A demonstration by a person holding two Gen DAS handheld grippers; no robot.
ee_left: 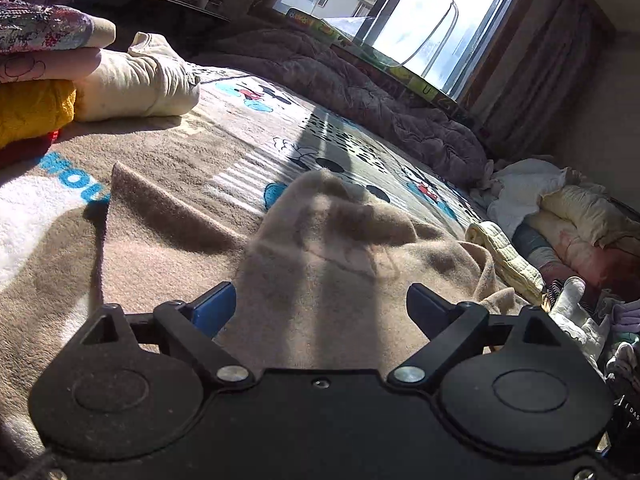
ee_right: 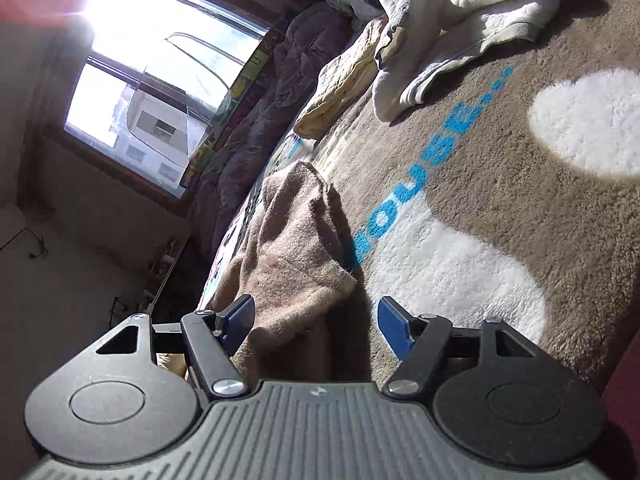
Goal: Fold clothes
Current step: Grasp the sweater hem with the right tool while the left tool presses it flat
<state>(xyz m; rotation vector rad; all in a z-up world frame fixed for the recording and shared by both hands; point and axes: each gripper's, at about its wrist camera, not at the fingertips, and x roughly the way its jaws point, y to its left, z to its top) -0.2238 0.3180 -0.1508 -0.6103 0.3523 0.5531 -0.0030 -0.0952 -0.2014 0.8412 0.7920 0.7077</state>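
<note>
A: Garment (ee_left: 340, 248) first: we are seeing a tan fleece piece lying on the bed blanket (ee_left: 168, 152), directly under and ahead of the left gripper (ee_left: 320, 304), whose blue-padded jaws are standing wide apart with cloth between them but not pinched.

B: We are reading the same from the right gripper (ee_right: 316, 320): its jaws are also spread and holding nothing. From there the garment (ee_right: 296, 240) is lying ahead and to the left, its long axis running away from us toward the window (ee_right: 152, 92); one hemmed edge is curling up beside the blue lettering (ee_right: 424, 168).

A: So we are judging both tools to be at the near end, the left one more squarely over the cloth. Whether the piece is lying partly folded or merely rumpled, we cannot tell.

B: Farther out, we are noting a stack of folded clothes (ee_left: 52, 80) on the left, and loose pale garments (ee_right: 460, 32) on the other side. Neither is blocking the tan piece. Beyond both, a purple quilt (ee_left: 360, 92) is bunching under the window (ee_left: 400, 8).
</note>
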